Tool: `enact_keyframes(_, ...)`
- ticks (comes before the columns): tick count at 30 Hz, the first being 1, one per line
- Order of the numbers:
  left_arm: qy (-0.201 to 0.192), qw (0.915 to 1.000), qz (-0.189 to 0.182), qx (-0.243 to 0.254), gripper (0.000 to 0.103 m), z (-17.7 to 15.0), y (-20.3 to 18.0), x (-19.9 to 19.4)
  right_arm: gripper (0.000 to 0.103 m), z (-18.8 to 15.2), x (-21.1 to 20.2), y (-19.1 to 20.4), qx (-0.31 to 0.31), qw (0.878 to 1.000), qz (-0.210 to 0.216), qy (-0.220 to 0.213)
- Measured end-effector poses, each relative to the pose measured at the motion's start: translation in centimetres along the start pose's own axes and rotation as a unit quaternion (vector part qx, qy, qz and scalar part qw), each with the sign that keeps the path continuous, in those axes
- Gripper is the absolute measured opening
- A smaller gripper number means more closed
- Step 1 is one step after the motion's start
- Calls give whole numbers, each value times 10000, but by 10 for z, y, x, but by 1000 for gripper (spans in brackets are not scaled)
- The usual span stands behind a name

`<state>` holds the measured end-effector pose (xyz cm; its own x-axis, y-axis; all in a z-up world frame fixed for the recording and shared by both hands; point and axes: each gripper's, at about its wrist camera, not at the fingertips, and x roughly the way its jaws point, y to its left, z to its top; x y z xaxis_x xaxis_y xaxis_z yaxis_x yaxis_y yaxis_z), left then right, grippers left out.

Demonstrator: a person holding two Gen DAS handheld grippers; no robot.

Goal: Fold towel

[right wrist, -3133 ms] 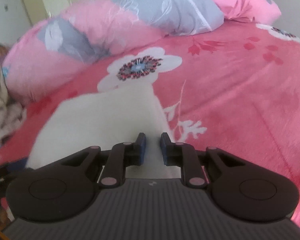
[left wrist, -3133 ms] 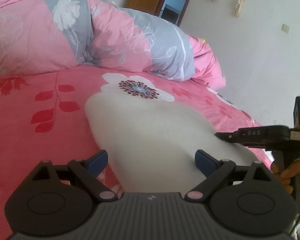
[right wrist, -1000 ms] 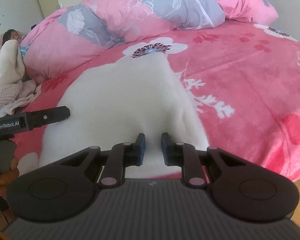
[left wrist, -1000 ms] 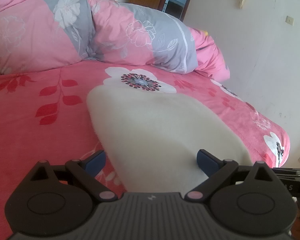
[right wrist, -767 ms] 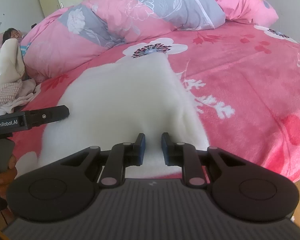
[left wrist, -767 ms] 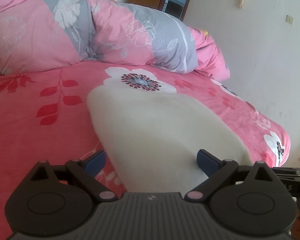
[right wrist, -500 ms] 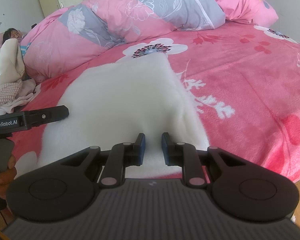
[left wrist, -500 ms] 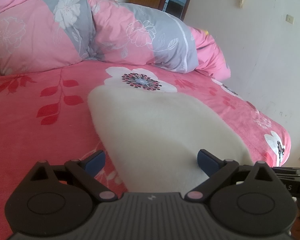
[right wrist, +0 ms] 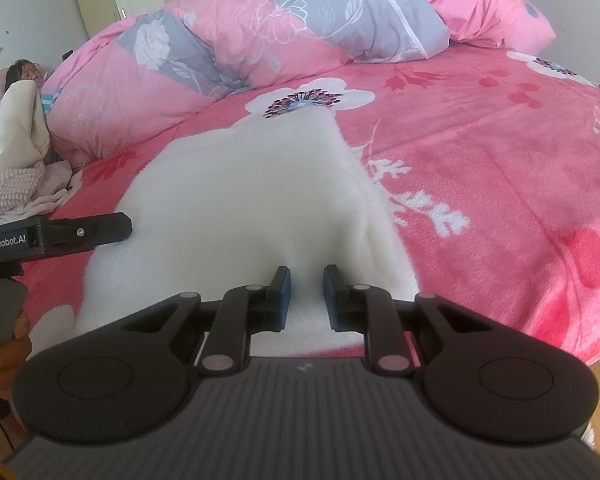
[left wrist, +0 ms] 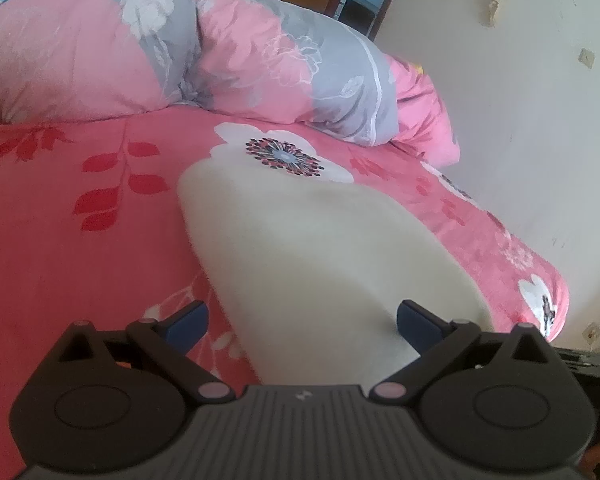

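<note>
Since three seconds ago the right gripper [right wrist: 305,295] has drawn back from over the towel [right wrist: 256,200] to its near edge, and the left-wrist view has tilted slightly within the last second; the towel itself lies as it did a second ago.

Left to right in the right-wrist view: a pile of pale cloth [right wrist: 10,176] lies beside the bed at the far left. Below it, a hand [right wrist: 4,354] grips the handle of the left gripper [right wrist: 112,228], whose black finger reaches to the towel's left edge. The white towel lies flat on the pink floral bedspread [right wrist: 500,184], its far end reaching a white printed flower [right wrist: 308,98]. The right gripper's blue pads [right wrist: 284,294] stand a narrow gap apart over the towel's near edge; whether cloth is pinched between them cannot be told. A rolled pink and grey quilt [right wrist: 300,20] lies across the head of the bed.

In the left-wrist view, the left gripper [left wrist: 302,322] is spread wide, with one pad [left wrist: 188,322] over the bedspread [left wrist: 60,240] and the other over the towel [left wrist: 320,248]; nothing is clamped. The towel's near left corner sits between them. The wall [left wrist: 520,120] stands at right.

No containers are in view.
</note>
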<state>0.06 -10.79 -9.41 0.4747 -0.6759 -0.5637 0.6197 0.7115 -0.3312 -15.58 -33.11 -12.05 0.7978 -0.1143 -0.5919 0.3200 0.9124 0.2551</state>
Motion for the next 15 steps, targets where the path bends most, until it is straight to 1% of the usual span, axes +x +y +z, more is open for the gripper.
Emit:
enact_keyframes(6, -147, 9996, -31, -241, 101, 3, 15, -8, 18, -2, -2, -1, 67, 9999, 50, -67)
enact_keyframes(12, -139, 9987, 13, -486, 101, 4, 38, -10, 19, -2, -3, -5, 137, 9998, 126, -92)
enact_keyframes(15, -149, 9976, 50, -668, 101, 5, 50, -12, 22, -1, -6, -7, 162, 9996, 193, -94)
